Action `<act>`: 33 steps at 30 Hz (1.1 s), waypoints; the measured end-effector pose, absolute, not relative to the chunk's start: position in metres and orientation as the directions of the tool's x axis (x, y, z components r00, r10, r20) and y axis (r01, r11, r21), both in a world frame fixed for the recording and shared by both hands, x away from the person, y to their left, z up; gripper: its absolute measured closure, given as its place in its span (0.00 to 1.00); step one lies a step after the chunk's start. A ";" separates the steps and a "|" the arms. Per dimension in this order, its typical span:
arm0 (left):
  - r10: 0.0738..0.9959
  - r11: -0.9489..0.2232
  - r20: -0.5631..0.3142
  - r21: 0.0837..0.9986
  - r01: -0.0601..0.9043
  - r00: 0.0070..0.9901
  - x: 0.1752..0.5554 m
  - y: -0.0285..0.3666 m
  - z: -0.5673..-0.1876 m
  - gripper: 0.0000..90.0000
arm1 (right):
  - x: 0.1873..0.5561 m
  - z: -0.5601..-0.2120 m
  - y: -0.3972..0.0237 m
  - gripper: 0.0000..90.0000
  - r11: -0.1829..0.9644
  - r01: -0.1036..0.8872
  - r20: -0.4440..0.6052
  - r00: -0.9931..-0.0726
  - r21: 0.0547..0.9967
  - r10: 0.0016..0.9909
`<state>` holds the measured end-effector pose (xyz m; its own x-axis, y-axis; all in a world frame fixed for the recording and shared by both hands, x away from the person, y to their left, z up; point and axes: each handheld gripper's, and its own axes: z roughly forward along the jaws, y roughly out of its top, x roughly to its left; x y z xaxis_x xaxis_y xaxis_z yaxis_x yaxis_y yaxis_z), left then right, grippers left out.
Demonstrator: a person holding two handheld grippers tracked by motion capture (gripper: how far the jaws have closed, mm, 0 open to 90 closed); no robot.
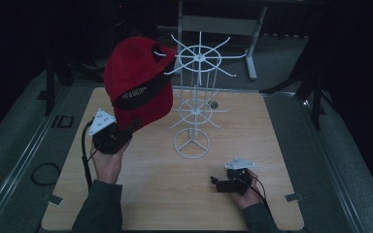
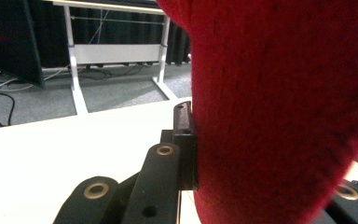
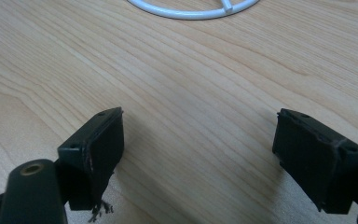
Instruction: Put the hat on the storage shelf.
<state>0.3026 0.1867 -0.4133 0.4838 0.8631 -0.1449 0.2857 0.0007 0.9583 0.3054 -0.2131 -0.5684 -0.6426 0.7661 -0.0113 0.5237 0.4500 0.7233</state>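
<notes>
A red cap (image 1: 138,82) with a black band hangs in the air left of a white wire rack (image 1: 196,97), its top close to the rack's upper hooks. My left gripper (image 1: 125,132) is below it, shut on the cap's lower edge. In the left gripper view the red cap (image 2: 279,107) is pressed against the left pad (image 2: 185,140), and the other jaw is mostly hidden behind the fabric. My right gripper (image 1: 217,183) rests low over the wooden table (image 1: 281,160), open. Its pads (image 3: 100,149) stand wide apart over bare wood, with the rack's ring base (image 3: 191,11) ahead.
A white-framed desk (image 1: 218,24) stands beyond the table's far edge, the same desk (image 2: 116,51) showing in the left gripper view. A coiled cable (image 1: 46,174) lies on the floor at the left. Dark curtains surround the area.
</notes>
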 end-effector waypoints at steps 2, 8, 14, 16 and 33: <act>0.865 0.001 -0.145 0.958 0.287 0.481 0.302 0.187 -0.415 0.94 | 0.305 -0.568 -0.213 0.18 0.450 0.524 -0.011 -0.643 0.723 0.766; 0.867 -0.009 -0.142 0.954 0.299 0.478 0.301 0.189 -0.422 0.94 | 0.305 -0.568 -0.213 0.18 0.451 0.522 -0.013 -0.643 0.724 0.766; 0.867 -0.012 -0.148 0.948 0.317 0.475 0.300 0.190 -0.430 0.94 | 0.305 -0.568 -0.213 0.18 0.452 0.523 -0.013 -0.644 0.723 0.765; 0.868 -0.016 -0.146 0.947 0.322 0.474 0.300 0.190 -0.433 0.94 | 0.305 -0.568 -0.213 0.18 0.451 0.523 -0.013 -0.643 0.723 0.765; 0.861 -0.016 -0.174 0.930 0.368 0.477 0.297 0.191 -0.454 0.93 | 0.305 -0.569 -0.213 0.18 0.451 0.522 -0.013 -0.643 0.724 0.766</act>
<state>0.2966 0.1907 -0.4535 0.4771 0.8614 -0.1744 0.3680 -0.0157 0.9297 0.3055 -0.2132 -0.5685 -0.6433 0.7655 -0.0128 0.5218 0.4506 0.7243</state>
